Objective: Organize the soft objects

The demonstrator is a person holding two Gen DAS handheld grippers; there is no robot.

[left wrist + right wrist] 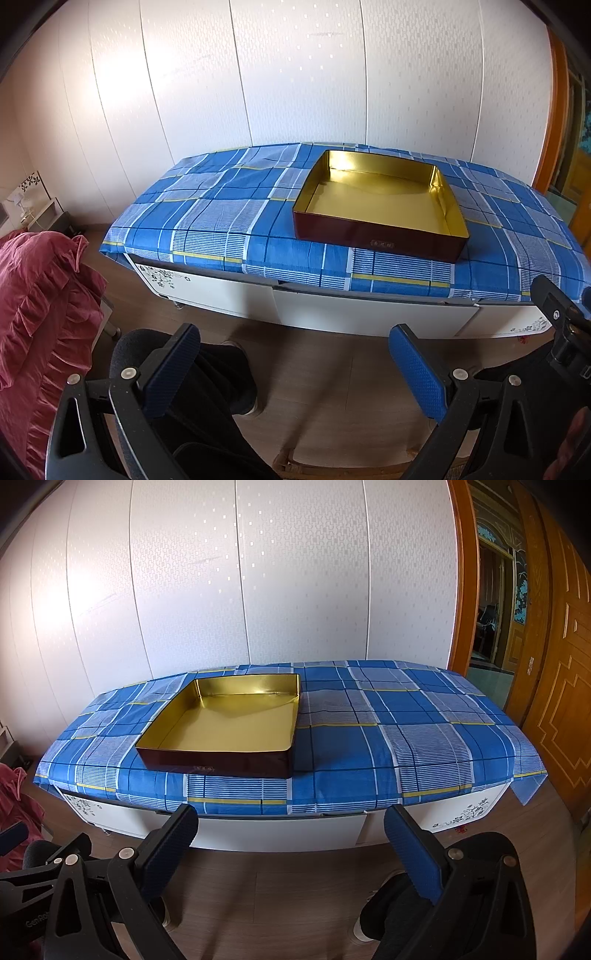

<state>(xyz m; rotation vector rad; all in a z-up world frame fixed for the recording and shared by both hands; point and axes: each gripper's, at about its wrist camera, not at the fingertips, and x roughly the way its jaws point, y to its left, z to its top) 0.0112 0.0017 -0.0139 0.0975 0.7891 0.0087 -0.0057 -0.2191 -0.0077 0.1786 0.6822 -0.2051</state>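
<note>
A shallow square tin [380, 205] with a gold inside and dark red walls sits empty on the blue plaid cloth [221, 218] over a low white cabinet. It also shows in the right wrist view [225, 723], on the cloth [406, 734]. My left gripper [295, 363] is open and empty, held above the floor in front of the cabinet. My right gripper [291, 843] is open and empty, also short of the cabinet. No loose soft object lies on the cloth.
A pink ruffled fabric [40, 325] hangs at the left. The white cabinet front [280, 834] faces me. A wooden door [554, 686] stands at the right. The person's dark-clad legs [221, 387] are below the grippers.
</note>
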